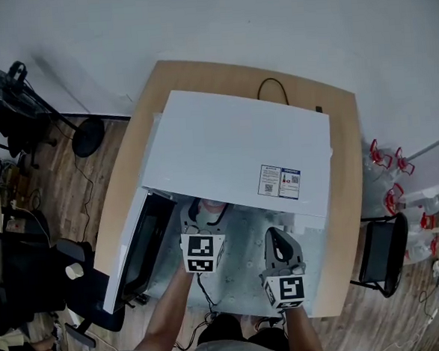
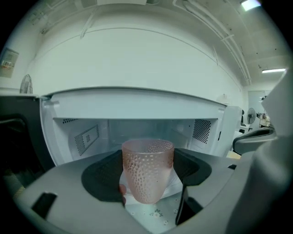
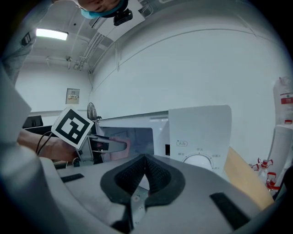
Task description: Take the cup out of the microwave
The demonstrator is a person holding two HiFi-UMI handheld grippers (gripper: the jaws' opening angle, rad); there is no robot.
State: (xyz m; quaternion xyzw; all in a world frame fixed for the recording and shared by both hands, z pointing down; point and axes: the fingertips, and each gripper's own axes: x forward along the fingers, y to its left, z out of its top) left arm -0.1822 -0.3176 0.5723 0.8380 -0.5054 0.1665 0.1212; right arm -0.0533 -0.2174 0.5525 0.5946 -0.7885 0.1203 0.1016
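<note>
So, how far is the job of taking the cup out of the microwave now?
Done: the door is open and the left gripper is shut on the cup. In hand: the cup is at the mouth of the microwave, seemingly just clear. Left: set it on the table. The right gripper is shut and empty.

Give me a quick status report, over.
Left gripper jaws shut on cup, at open microwave's mouth. Right gripper jaws shut, empty. Nothing blocking the cup.
</note>
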